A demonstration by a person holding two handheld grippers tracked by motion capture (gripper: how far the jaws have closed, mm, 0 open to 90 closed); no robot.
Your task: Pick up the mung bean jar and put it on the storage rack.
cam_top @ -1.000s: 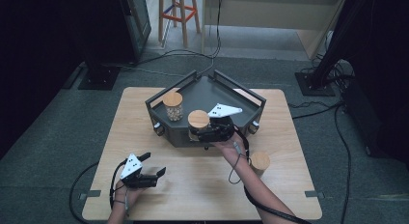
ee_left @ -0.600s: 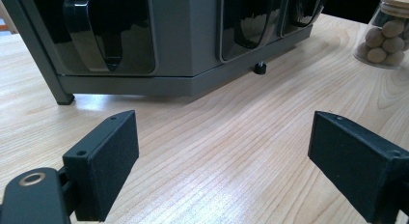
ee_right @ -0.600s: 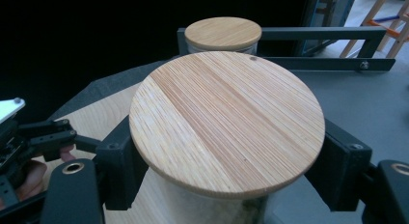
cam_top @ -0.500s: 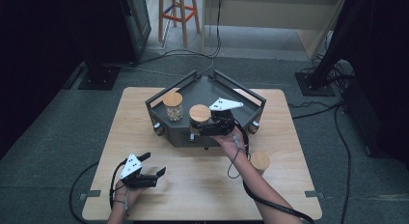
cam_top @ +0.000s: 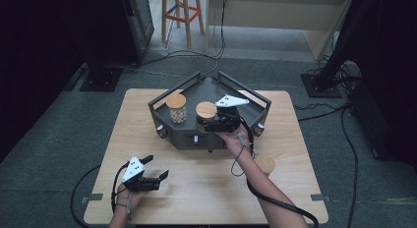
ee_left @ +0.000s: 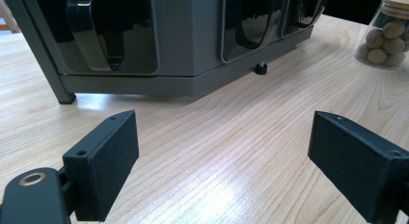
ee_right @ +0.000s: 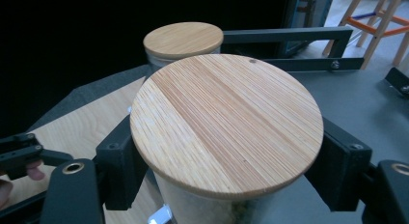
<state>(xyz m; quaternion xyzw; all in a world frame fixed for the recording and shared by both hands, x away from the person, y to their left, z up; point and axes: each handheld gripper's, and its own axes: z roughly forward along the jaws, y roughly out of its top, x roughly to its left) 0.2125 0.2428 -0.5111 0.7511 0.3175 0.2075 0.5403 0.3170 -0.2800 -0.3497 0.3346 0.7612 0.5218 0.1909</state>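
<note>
A dark grey tray (cam_top: 192,139) with rails stands at the middle of the wooden table. Inside it are two glass jars with round wooden lids. My right gripper (cam_top: 206,122) is shut on the nearer jar (cam_top: 206,110), its pads pressing the glass just under the lid (ee_right: 226,122). Whether that jar rests on the tray floor I cannot tell. The other jar (cam_top: 176,107) stands to its left, also seen behind the held jar (ee_right: 183,40). My left gripper (cam_top: 156,167) lies open on the table at the front left, nothing between its pads (ee_left: 103,161).
A third lidded jar (cam_top: 265,164) with round pale balls inside stands on the table right of my right forearm, and the left gripper view shows this jar (ee_left: 388,31) beside the tray's front wall (ee_left: 183,40). A wooden stool (cam_top: 184,14) stands beyond the table.
My right gripper has carried the jar a little farther into the tray. The left gripper has stayed where it was.
</note>
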